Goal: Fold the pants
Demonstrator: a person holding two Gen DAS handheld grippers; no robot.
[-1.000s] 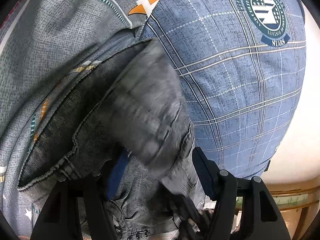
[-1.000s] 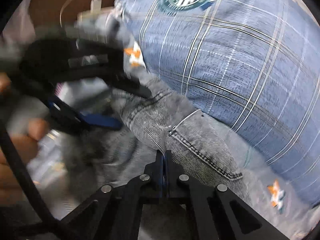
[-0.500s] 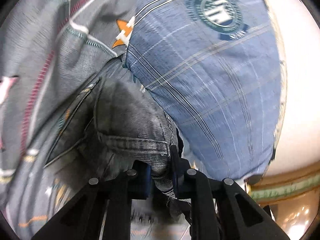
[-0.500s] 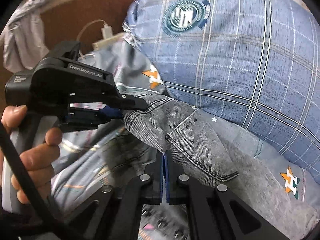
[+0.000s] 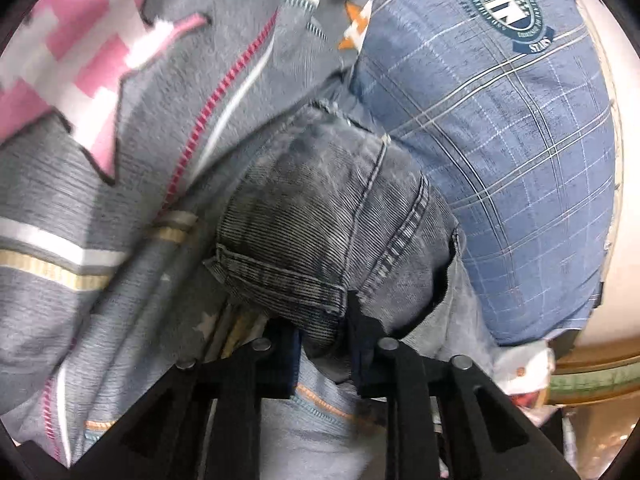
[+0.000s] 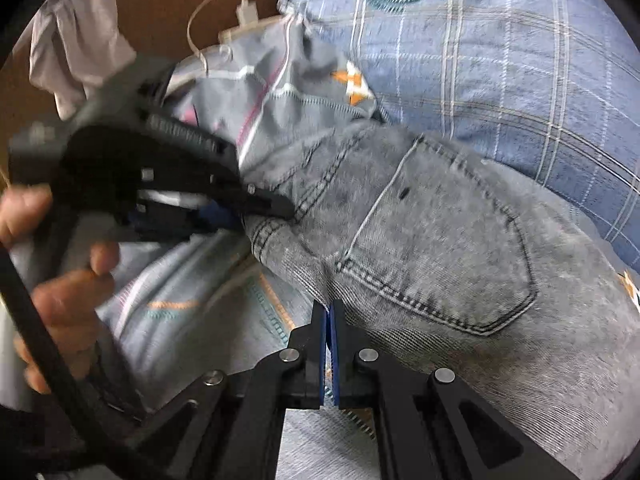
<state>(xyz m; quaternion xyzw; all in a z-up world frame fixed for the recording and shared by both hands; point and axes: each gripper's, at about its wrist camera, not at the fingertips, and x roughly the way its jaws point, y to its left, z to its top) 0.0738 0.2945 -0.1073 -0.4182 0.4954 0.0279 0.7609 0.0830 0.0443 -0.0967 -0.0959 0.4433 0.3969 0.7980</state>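
Observation:
The grey washed denim pants [image 6: 432, 240] lie spread on a patterned bedspread, back pocket up. My left gripper [image 5: 322, 336] is shut on a folded hem or waistband edge of the pants [image 5: 316, 224]. It also shows in the right wrist view [image 6: 256, 210], held by a hand, pinching the pants' left edge. My right gripper [image 6: 330, 312] is shut on the near edge of the pants, just below the pocket seam.
A blue plaid pillow [image 5: 500, 128] with a round crest lies right behind the pants; it also shows in the right wrist view [image 6: 500, 52]. The grey bedspread [image 5: 100, 168] has pink and orange stars. A white charger cable [image 6: 240, 12] lies by the brown headboard.
Both grippers have carried the pants edge forward toward the pillow, and the denim now lies flatter with the back pocket showing. The left gripper, open a second ago, has closed on the fabric.

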